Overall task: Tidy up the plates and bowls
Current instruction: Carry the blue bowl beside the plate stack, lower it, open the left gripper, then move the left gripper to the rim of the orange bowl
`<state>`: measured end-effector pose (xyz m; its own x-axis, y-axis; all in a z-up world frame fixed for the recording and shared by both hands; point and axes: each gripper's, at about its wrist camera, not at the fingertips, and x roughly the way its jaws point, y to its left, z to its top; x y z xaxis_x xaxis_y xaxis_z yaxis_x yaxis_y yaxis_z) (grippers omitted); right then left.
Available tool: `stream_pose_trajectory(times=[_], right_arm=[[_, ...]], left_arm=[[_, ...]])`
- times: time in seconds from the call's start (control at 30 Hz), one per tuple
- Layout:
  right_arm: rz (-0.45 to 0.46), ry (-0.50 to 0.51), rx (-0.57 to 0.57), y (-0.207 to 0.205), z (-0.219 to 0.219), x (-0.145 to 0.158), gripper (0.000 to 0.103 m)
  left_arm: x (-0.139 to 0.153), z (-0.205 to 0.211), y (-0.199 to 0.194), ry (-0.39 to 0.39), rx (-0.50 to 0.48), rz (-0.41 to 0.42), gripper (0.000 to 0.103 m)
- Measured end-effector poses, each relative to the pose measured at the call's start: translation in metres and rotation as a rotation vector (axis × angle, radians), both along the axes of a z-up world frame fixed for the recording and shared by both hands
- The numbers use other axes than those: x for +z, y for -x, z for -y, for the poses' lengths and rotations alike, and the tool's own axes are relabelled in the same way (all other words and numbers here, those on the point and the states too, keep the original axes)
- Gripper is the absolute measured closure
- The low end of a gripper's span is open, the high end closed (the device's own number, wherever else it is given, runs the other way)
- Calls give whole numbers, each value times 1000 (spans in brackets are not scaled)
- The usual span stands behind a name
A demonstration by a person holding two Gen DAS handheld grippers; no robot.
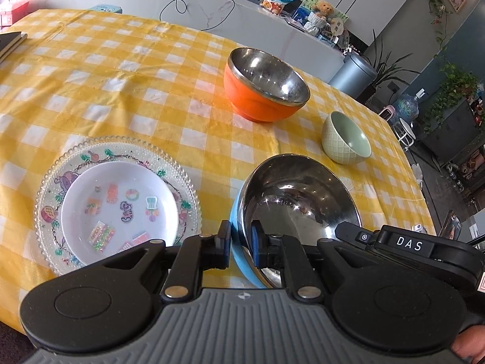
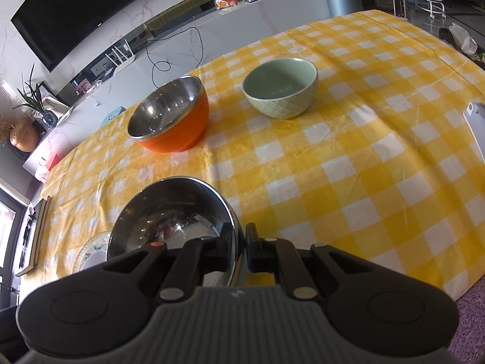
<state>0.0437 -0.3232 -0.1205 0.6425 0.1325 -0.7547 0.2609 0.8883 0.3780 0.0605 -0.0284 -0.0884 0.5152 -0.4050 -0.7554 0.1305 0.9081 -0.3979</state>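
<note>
Two plates already stacked: small white sticker plate [image 1: 119,209] on beaded clear glass plate [image 1: 45,200]. Both my tongs, left [image 1: 240,244] and right [image 2: 237,250], pinch blue-sided steel bowl [image 1: 298,203] rim. Orange steel bowl [image 1: 266,83], green ceramic bowl [image 1: 345,138] sit apart on yellow-checked surface [image 1: 121,91], unnested.

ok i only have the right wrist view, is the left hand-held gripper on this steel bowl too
observer: yes, the left hand-held gripper is shut on the near rim of the blue-walled steel bowl, one pad outside the wall and one inside.
operator: and that sliver of glass plate at my lower left, anything on it
observer: a small round white plate with coloured stickers sits centred on the clear beaded glass plate.
</note>
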Motion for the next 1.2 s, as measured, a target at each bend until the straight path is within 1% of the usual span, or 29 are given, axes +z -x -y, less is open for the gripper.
stream_pose_trajectory(times=[0.23, 0.33, 0.4, 0.43, 0.5, 0.53, 0.57, 0.6, 0.63, 0.7, 0.8, 1.0, 1.2], right_arm=[[4, 3, 4, -2, -1, -1, 96], [10, 0, 6, -2, -2, -2, 92], [12, -6, 5, -2, -1, -3, 92], [12, -12, 4, -2, 0, -3, 92], [13, -21, 1, -2, 1, -3, 92], [15, -24, -1, -1, 1, -3, 91], [18, -30, 0, -1, 1, -3, 87], [21, -36, 0, -1, 1, -3, 79], [26, -38, 1, -1, 1, -2, 75], [36, -27, 7, 0, -1, -1, 74], [52, -2, 8, 1, -2, 3, 73], [89, 39, -1, 3, -1, 10, 72], [124, 52, 1, -4, -1, 20, 72]], left_arm=[[-2, -2, -2, 14, 1, -4, 87], [-2, -2, -4, 16, -3, -6, 86], [-1, -1, -5, 15, -4, -6, 85], [-2, -2, -6, 24, -3, -7, 83], [-2, -4, -7, 35, -1, -9, 75], [-2, -4, -7, 34, 3, -7, 74], [-2, -5, -6, 32, 5, -3, 72], [-1, -5, -6, 32, 6, 2, 68], [0, -6, -5, 34, 7, 8, 66], [2, -6, -4, 41, 5, 25, 60], [8, -7, -3, 37, 1, 52, 57], [18, -10, -5, 13, 8, 102, 56], [29, -15, -17, 10, 19, 134, 56]])
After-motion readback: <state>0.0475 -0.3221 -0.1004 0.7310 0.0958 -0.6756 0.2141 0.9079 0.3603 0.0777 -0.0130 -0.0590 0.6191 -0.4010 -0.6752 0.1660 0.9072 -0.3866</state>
